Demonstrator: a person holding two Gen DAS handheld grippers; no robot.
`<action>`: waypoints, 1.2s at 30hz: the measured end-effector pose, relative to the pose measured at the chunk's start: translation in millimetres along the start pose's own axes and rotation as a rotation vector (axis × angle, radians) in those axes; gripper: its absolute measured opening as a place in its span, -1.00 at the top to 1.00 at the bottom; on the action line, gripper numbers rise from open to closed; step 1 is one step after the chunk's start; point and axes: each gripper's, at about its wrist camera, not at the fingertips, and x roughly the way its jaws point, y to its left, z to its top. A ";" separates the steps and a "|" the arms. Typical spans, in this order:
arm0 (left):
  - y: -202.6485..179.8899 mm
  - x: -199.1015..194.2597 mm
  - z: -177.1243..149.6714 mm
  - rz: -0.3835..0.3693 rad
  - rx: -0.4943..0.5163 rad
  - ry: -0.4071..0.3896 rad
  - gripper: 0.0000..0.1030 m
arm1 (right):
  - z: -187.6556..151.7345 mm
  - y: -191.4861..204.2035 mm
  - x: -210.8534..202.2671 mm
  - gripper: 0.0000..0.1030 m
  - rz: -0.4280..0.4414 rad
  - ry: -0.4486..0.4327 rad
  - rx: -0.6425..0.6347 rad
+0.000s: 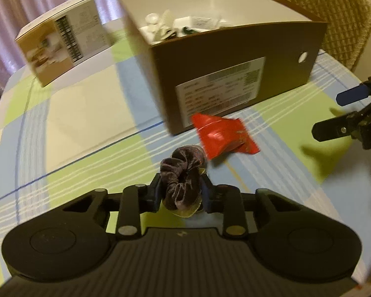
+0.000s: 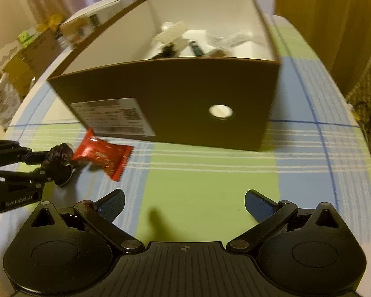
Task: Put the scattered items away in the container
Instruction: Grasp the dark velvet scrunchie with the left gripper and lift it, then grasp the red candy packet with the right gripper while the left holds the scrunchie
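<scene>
Left wrist view: left tongs [image 1: 180, 190] pinch a dark scrunchie [image 1: 181, 178] just above the table [image 1: 74, 113]. A red packet [image 1: 223, 136] lies beside it, against the box [image 1: 235, 57].

Right wrist view: right tongs [image 2: 184, 204] spread wide, empty, over the table before the box [image 2: 175, 99]; packet [image 2: 102, 154] at left.

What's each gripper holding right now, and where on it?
Left gripper pinches the dark velvet scrunchie across its bunched band; right gripper is open, empty.
</scene>
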 end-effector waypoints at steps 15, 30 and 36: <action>62.4 -16.7 -18.6 0.069 -0.287 0.087 0.48 | 1.1 73.0 34.8 -0.48 0.165 -0.132 -0.486; 55.3 -20.0 -19.2 0.075 -0.280 0.092 0.47 | 3.1 76.9 53.8 0.47 0.134 -0.078 -0.596; 44.4 -22.3 -17.0 0.043 -0.264 0.091 0.47 | -3.6 51.6 23.6 0.47 0.041 0.060 -0.485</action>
